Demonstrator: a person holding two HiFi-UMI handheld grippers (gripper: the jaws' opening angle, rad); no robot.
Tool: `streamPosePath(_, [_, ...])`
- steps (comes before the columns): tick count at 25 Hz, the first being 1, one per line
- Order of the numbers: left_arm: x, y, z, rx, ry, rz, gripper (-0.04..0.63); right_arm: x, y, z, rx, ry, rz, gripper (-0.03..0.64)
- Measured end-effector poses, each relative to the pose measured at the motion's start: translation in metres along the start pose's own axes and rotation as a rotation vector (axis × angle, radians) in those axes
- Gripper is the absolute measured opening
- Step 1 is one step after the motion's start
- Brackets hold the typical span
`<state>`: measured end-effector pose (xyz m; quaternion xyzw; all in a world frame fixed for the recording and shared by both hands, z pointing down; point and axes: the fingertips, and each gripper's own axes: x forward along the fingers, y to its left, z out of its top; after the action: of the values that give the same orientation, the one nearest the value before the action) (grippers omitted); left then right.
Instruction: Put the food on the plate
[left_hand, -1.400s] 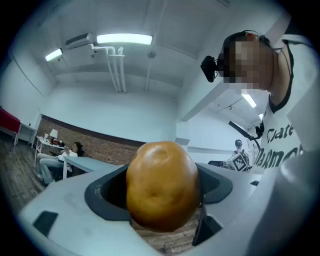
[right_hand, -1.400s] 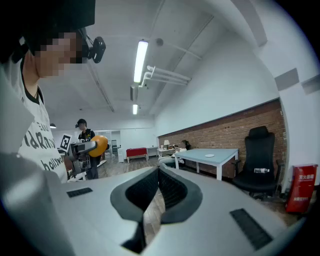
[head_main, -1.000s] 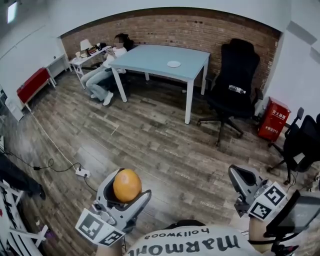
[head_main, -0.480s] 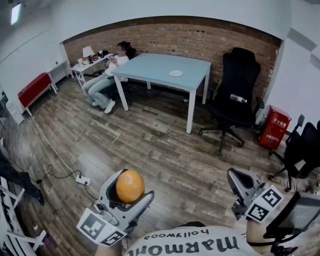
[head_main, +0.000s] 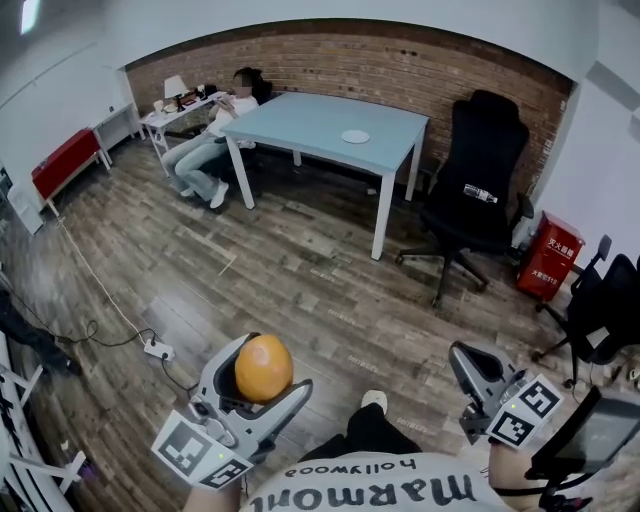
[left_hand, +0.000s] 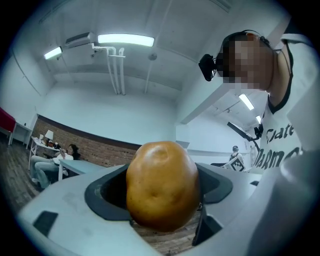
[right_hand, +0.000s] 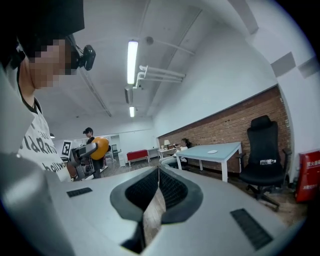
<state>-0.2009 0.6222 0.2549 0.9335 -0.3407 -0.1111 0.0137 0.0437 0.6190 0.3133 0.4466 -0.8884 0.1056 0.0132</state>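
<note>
A round orange-brown piece of food (head_main: 263, 367) sits between the jaws of my left gripper (head_main: 266, 370), low and left in the head view. The jaws are shut on it. In the left gripper view the food (left_hand: 161, 185) fills the middle and hides the gap between the jaws. My right gripper (head_main: 465, 357) hangs low at the right, shut with nothing in it. Its pads meet in the right gripper view (right_hand: 159, 174). A small white plate (head_main: 355, 136) lies on the light blue table (head_main: 300, 120) across the room, far from both grippers.
A black office chair (head_main: 470, 190) stands right of the table, with a red box (head_main: 550, 250) beyond it. A person (head_main: 205, 150) sits at a white desk at the back left. A power strip (head_main: 158, 348) and its cable lie on the wooden floor. My shoe (head_main: 372, 402) shows below.
My leg and shoe have swung into view at the bottom, and the room has shifted slightly. Both grippers hold their places in the view, the food still gripped in the left one.
</note>
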Motion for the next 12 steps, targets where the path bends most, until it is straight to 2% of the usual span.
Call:
streamPosePath(8, [0.039, 0.033, -0.016, -0.013, -0.012, 0.057, 0.356, 0.033, -0.049, -0.007, 0.040, 0.017, 0.007, 0.009])
streamPosePath(10, [0.051, 0.049, -0.014, -0.002, -0.027, 0.098, 0.356, 0.044, -0.066, -0.006, 0.031, 0.025, 0.012, 0.009])
streamPosePath(12, [0.064, 0.069, -0.012, -0.029, -0.057, 0.144, 0.356, 0.060, -0.088, -0.002, 0.038, 0.023, 0.019, 0.009])
